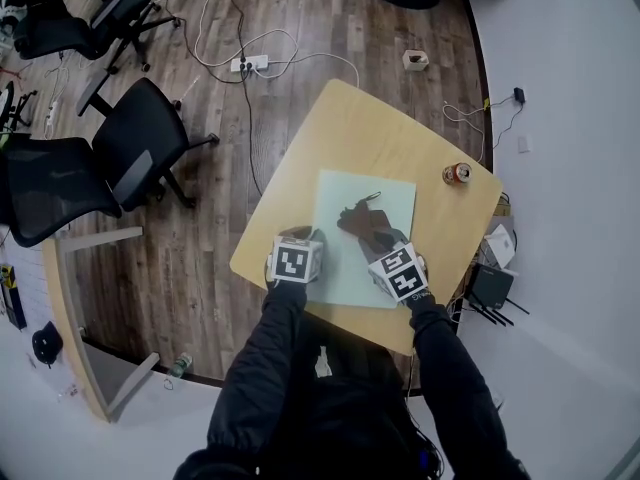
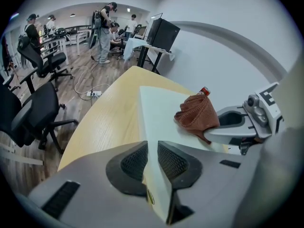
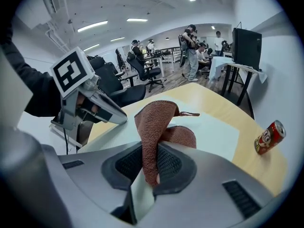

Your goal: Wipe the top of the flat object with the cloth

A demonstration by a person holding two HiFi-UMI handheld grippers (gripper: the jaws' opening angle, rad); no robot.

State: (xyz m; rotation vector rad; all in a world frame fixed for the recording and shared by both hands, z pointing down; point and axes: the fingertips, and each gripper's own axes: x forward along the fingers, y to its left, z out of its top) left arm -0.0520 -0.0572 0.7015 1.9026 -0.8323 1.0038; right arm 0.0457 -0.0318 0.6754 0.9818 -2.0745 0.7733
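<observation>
- Left gripper view: the left gripper (image 2: 152,151) has its jaws closed tight on the near edge of a pale green flat board (image 2: 159,110). The thin edge runs between the two ribbed pads. This grip appears meant to pin the board so it cannot slide while it is wiped.
- Right gripper view: the right gripper (image 3: 151,153) has its jaws closed on a rust-brown cloth (image 3: 159,120). The cloth rises in a fold out of the jaws and bunches onto the board just beyond them. A pale sliver below the cloth seems to be the board's near edge. Whether it is also pinched cannot be told.
- Head view: the board lies flat in the middle of a light wooden table (image 1: 370,128). Both grippers sit at its near edge, the left one at the near left corner and the right one toward the near right.
- The cloth rests on the board from its centre toward the near right, so the far and left parts lie bare and open to a stroke.
- A red drink can (image 1: 457,173) stands on the table beyond the board's far right corner. It is apart from the board and likely out of the wiping path.
</observation>
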